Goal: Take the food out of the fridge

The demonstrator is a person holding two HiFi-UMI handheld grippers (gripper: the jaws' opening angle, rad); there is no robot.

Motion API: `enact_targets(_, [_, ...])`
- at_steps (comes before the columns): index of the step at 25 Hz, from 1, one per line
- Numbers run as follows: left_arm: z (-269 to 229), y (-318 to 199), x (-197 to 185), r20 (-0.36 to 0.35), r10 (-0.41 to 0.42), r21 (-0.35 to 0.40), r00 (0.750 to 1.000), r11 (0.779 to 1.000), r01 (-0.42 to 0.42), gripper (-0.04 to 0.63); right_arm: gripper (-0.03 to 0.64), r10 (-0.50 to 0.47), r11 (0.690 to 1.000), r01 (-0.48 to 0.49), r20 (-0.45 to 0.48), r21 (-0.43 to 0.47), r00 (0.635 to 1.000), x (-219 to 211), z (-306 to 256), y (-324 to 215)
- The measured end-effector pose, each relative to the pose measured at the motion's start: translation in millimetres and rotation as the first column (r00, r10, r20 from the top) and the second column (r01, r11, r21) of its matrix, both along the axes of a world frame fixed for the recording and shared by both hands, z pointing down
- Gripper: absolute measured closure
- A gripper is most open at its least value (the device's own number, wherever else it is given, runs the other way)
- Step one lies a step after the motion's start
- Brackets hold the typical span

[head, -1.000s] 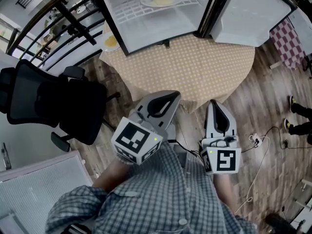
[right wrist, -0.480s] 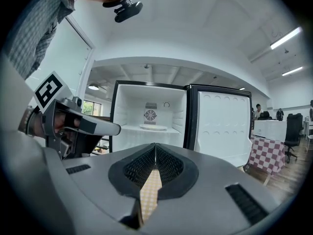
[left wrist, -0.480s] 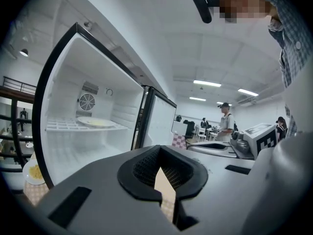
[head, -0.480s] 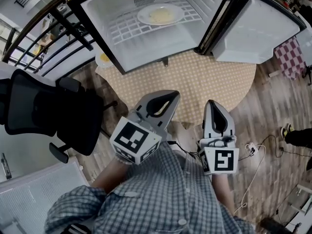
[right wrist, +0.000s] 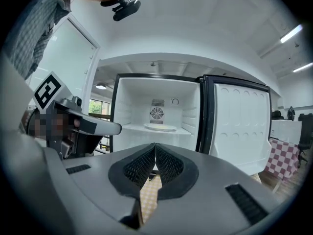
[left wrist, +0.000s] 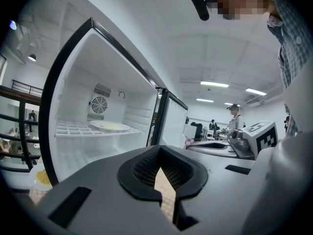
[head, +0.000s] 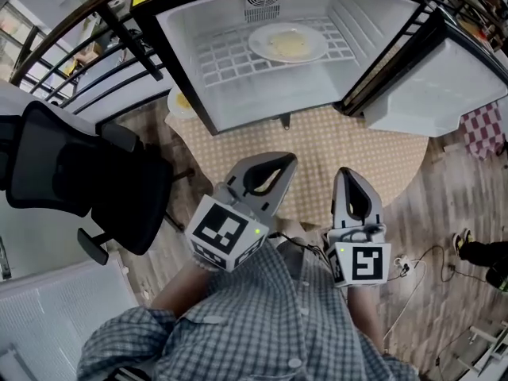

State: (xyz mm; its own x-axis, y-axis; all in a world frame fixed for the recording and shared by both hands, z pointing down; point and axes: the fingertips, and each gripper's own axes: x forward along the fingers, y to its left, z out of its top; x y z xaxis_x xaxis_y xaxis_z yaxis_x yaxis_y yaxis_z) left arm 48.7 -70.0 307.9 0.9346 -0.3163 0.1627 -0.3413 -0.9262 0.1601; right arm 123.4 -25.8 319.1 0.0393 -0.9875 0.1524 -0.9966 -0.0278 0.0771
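A small white fridge [head: 238, 101] stands open on the round table [head: 317, 145], its door [head: 432, 86] swung out to the right. On its wire shelf lies a white plate of yellowish food [head: 287, 43], also visible as the plate [left wrist: 111, 127] in the left gripper view and the plate [right wrist: 159, 127] in the right gripper view. My left gripper [head: 284, 159] and right gripper [head: 347, 172] are both shut and empty, held side by side over the table's near edge, well short of the fridge.
A black office chair [head: 79, 181] stands at the left beside a dark railing [head: 95, 54]. A second plate with yellow food [head: 179, 101] sits on the table left of the fridge. Cables [head: 421, 268] lie on the wooden floor at the right. A red checked cloth [head: 480, 129] is at far right.
Both grippers and the view have moved forward toward the fridge; the fridge interior and its plate now sit lower and fuller in the head view. The jaws stayed shut.
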Motion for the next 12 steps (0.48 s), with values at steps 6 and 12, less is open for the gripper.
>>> enact_targets(6, [-4.1,-18.4,-9.7,-0.008,-0.051,0.013,0.999,0.999,0.051,0.589,0.607,-0.076,0.997,0.076,0.022,-0.015,0.997,-13.3,2.3,-27.3])
enact_targets(12, [-3.0,-33.7,-4.9,-0.031,-0.121,-0.013,0.992,0.993,0.12,0.589,0.607,-0.155,0.988,0.154,-0.012,-0.021,0.988,-9.9,-4.5,-51.2])
